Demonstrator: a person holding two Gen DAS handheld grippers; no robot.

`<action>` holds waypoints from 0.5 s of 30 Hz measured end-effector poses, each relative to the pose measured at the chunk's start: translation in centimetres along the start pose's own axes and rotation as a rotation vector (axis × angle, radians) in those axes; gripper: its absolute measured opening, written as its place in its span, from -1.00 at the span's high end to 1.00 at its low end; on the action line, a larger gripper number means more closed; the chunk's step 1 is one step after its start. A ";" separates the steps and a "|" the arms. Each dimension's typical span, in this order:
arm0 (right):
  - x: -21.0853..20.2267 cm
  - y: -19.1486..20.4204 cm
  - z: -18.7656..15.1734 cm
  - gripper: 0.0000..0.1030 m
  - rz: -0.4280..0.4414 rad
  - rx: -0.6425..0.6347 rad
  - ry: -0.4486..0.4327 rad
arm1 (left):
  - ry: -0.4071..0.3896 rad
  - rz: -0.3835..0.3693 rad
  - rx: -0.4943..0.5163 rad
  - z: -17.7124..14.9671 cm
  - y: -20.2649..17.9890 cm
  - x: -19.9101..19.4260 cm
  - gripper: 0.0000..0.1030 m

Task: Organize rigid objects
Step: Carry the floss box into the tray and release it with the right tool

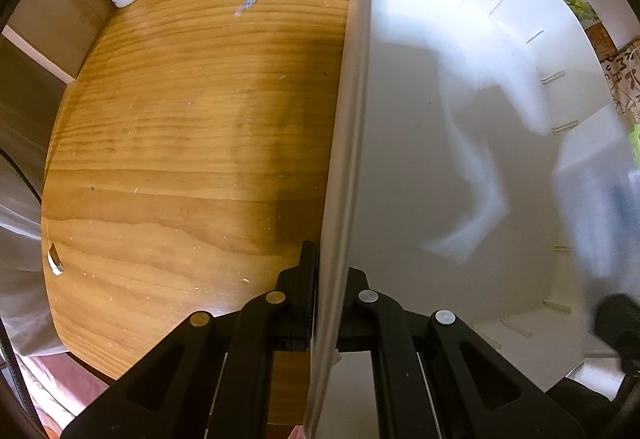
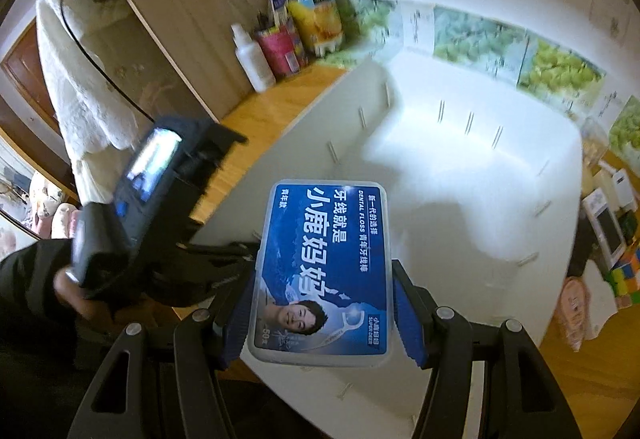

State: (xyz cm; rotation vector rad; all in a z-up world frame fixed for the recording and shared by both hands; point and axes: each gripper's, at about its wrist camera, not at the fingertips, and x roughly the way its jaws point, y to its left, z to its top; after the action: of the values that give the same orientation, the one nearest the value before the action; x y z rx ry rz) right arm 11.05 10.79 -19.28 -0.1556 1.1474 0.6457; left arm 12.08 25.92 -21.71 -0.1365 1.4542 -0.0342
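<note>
Your left gripper (image 1: 326, 303) is clamped shut on the white bin's (image 1: 460, 159) near wall, steadying it, and the bin looks empty. Your right gripper (image 2: 324, 303) grips the dental floss box (image 2: 324, 271) above the bin — nothing is stowed yet, and items beside the bin — a Rubik's cube (image 2: 624, 279) among them — look left to sort.

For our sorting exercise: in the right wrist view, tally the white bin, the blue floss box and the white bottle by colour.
White: 2, the bin and the bottle
Blue: 1, the floss box
Total: 3
</note>
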 end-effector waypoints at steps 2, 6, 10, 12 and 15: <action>0.7 -0.2 -0.1 -0.22 -0.001 0.010 0.016 | 0.001 0.000 -0.001 -0.1 0.1 0.1 0.89; 1.4 -0.7 -0.2 -0.22 -0.006 0.023 0.039 | 0.005 0.007 0.005 -0.2 0.0 0.0 0.89; 1.4 -0.9 0.1 -0.47 -0.005 0.024 0.028 | 0.006 0.010 0.005 -0.1 -0.1 0.1 0.88; 1.1 -1.0 0.2 -0.52 -0.016 0.021 0.014 | 0.009 0.012 0.005 0.0 -0.2 0.2 0.88; 0.5 -1.5 0.5 -0.52 -0.034 0.025 -0.001 | 0.015 0.006 -0.002 0.1 0.0 0.4 0.88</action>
State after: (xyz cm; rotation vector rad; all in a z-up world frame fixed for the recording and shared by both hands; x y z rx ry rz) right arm 12.36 9.98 -19.79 -0.1527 1.1489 0.6008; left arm 12.24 25.85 -22.10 -0.1342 1.4696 -0.0291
